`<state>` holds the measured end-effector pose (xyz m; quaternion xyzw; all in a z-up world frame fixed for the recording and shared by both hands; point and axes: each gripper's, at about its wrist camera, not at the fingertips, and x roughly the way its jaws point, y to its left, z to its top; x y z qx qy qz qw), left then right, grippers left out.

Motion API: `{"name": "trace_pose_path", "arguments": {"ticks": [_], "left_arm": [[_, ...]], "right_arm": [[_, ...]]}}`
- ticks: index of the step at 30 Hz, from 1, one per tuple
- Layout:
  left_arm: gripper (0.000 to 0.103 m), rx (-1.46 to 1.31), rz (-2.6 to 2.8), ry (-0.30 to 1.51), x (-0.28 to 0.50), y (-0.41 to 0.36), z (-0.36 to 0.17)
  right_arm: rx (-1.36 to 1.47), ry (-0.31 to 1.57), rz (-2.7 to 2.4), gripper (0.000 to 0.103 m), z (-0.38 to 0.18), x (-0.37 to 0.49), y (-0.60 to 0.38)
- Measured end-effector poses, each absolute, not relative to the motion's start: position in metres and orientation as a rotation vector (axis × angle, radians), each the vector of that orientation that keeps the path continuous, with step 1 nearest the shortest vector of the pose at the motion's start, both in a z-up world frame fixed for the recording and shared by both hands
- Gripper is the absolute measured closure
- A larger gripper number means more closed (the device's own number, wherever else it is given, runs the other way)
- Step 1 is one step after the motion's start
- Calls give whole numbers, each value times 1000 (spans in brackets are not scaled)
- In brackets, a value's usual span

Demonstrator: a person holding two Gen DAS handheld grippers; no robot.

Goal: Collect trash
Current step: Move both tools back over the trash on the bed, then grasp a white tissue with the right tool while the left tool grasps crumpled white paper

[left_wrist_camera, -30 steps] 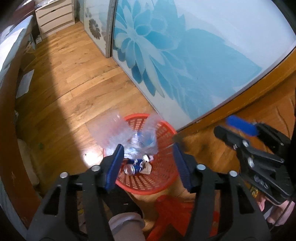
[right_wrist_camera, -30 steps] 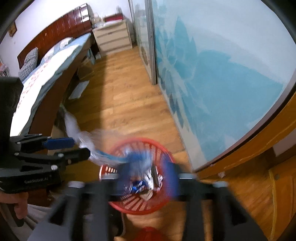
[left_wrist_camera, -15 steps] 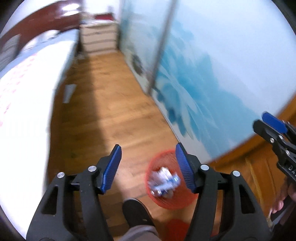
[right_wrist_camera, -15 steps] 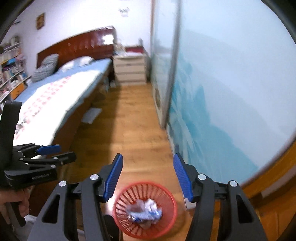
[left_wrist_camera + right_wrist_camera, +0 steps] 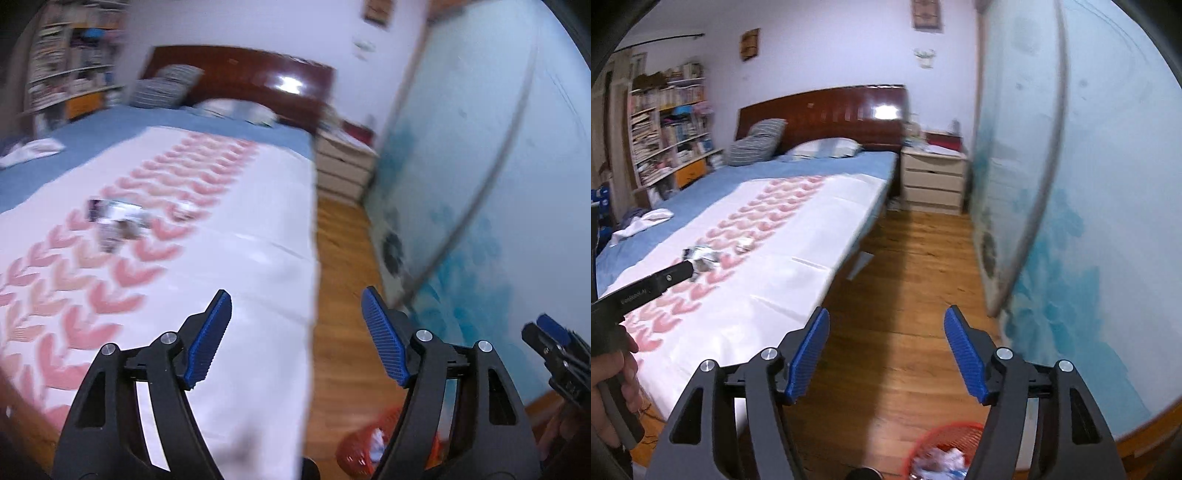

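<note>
My gripper pads [image 5: 809, 358] are ribbed blue on black arms. Bed cover [image 5: 768, 266] is white with pink chevrons over a blue sheet [image 5: 738, 177], red basket [image 5: 945, 435], teal flower print on the wardrobe door [image 5: 1071, 258].

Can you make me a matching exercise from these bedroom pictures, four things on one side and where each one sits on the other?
Things:
1. red basket
2. crumpled wrappers
3. striped pillow
4. nightstand

Places:
A. against the headboard
B. on the white patterned sheet
C. on the wooden floor
D. between bed and wardrobe

Pairs: 1-C, 2-B, 3-A, 4-D
</note>
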<state>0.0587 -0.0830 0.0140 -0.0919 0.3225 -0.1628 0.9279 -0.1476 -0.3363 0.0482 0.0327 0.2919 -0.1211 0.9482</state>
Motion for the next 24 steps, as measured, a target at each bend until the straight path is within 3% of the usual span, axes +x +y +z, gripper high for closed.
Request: {"name": "trace_pose_path", "arguments": {"ticks": [6,13,24], "left_arm": [[23,-259,-111,592,76,8,14],[23,-338,96,634,107,104,-12],[23,-314,91,784,151,138,-59]], "right_arm": [[70,554,-90,25,55,-90,-279],[20,581,166,23,35,47,-194],[-45,725,232,25,-74,315,-61]]}}
